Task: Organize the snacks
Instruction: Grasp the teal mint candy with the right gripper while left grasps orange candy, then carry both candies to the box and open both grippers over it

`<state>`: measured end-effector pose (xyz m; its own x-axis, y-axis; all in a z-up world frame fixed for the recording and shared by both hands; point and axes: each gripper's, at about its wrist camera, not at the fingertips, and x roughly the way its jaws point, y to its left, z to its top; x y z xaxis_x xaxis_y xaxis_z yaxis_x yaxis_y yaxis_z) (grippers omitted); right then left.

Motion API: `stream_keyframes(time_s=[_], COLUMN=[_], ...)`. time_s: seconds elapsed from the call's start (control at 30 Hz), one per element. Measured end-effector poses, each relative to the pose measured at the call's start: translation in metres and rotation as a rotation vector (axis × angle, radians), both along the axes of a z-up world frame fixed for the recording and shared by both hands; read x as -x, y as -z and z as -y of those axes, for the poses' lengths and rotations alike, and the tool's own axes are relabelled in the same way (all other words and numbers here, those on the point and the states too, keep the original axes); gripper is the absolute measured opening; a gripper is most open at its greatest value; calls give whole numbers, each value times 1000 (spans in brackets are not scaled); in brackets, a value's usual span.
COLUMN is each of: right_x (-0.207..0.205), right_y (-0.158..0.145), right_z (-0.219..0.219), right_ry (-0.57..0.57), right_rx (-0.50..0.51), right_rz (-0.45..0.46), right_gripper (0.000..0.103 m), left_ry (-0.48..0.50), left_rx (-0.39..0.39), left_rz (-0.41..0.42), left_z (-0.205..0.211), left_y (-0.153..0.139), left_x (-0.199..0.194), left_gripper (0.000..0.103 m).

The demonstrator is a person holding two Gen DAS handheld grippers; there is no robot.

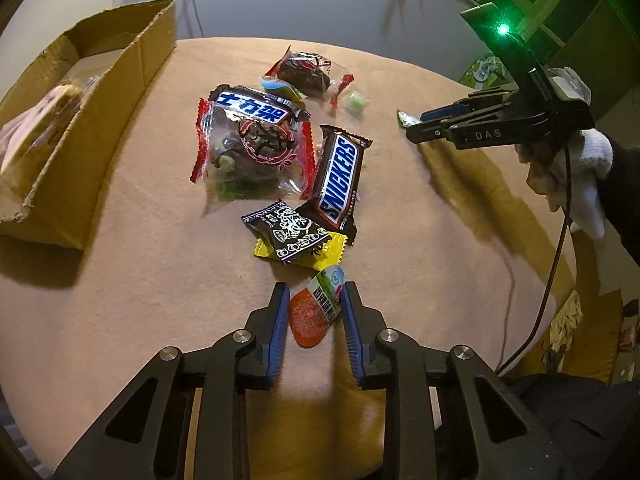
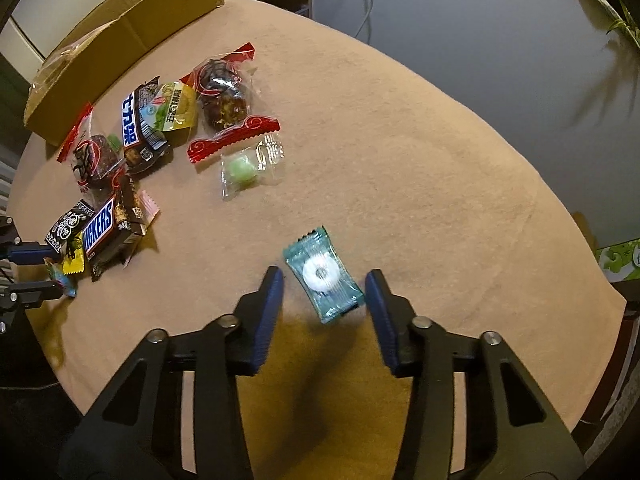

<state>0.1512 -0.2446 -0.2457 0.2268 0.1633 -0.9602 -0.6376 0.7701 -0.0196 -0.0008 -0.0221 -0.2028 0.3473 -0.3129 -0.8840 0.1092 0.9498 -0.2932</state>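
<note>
A heap of wrapped snacks lies mid-table: a Snickers bar [image 1: 338, 178], a clear red-edged bag of dark pastry [image 1: 250, 148], a black-and-white packet [image 1: 286, 230] on a yellow wrapper. My left gripper [image 1: 314, 300] is open, its jaws on either side of an orange-and-white packet [image 1: 314, 312] without pressing it. My right gripper [image 2: 324, 276] is open around a teal wrapped ring mint [image 2: 324, 276] lying on the cloth; it also shows in the left wrist view [image 1: 412, 128]. A green candy in clear wrap [image 2: 242, 172] lies beyond the mint.
An open cardboard box [image 1: 100, 120] stands at the table's far left with a bagged pastry inside [image 1: 36, 124]. The round table wears a tan cloth [image 2: 400, 160]. A cable [image 1: 552, 280] hangs from the right gripper over the table edge.
</note>
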Motion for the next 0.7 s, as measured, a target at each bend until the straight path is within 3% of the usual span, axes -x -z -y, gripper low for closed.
stream_keyframes(time_s=[0.07, 0.13, 0.7], right_x=[1, 1, 20], right_y=[2, 2, -18], right_z=[-2, -5, 5], right_ry=[4, 8, 69], right_rx=[-3, -2, -80], right_rz=[0, 3, 41], right_gripper=[27, 26, 25], left_ry=[-2, -3, -82], left_rx=[5, 12, 56], left_rz=[1, 1, 11], left_z=[0, -1, -22], left_y=[0, 0, -8], left_x=[0, 0, 7], left_gripper=[24, 23, 19])
